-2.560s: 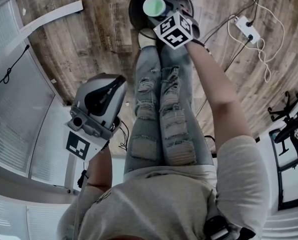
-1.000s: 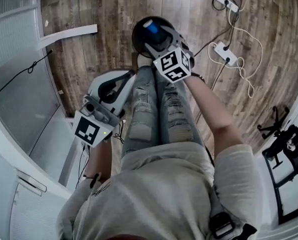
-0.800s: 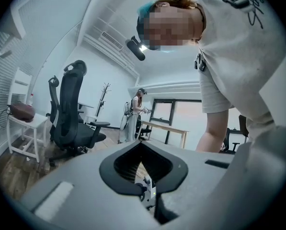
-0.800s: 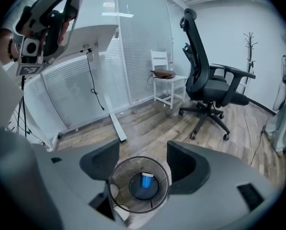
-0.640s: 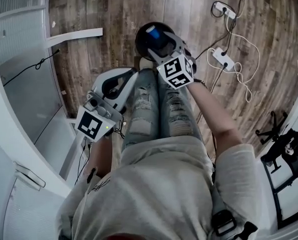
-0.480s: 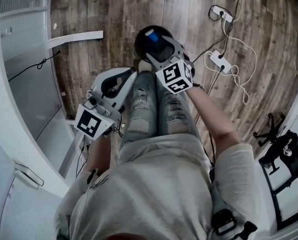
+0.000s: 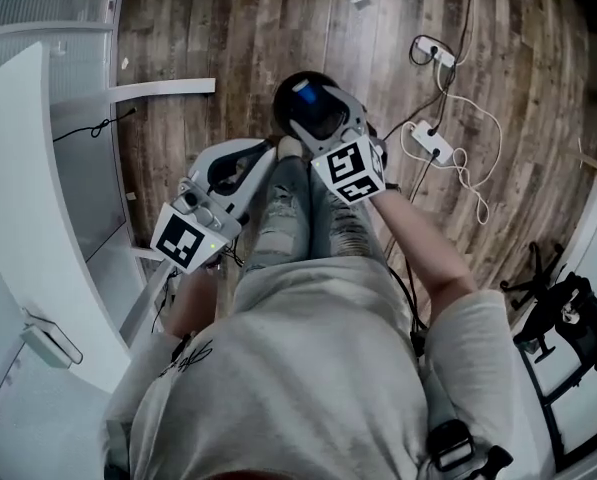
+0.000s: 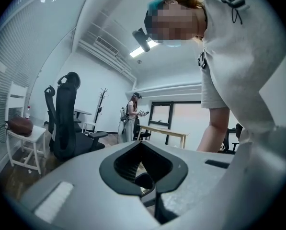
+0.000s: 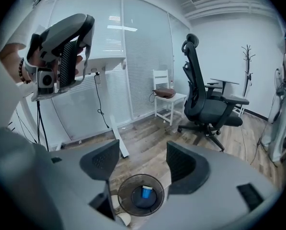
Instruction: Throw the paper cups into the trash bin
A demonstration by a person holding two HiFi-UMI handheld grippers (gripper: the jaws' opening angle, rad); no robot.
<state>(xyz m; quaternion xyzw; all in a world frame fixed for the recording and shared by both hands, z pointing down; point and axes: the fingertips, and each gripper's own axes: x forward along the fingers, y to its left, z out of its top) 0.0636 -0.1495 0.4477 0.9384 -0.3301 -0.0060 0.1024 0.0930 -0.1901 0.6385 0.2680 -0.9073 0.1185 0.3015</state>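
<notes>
One trash bin (image 7: 281, 103) stands on the floor (image 7: 228, 28), with one blue cup (image 7: 304, 92) inside. Two power strips lie there: one power strip (image 7: 430, 51) and a second power strip (image 7: 427, 140). Two tools show: left tool (image 8: 143, 166) and right tool (image 9: 143, 162).

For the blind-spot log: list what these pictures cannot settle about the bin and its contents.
1. Head view: the right gripper covers the near part of the trash bin; only one blue item shows inside.
2. Right gripper view: the blue item is too small to tell whether it is a paper cup.
3. Left gripper view: the left gripper points up into the room, so no bin is in view.
</notes>
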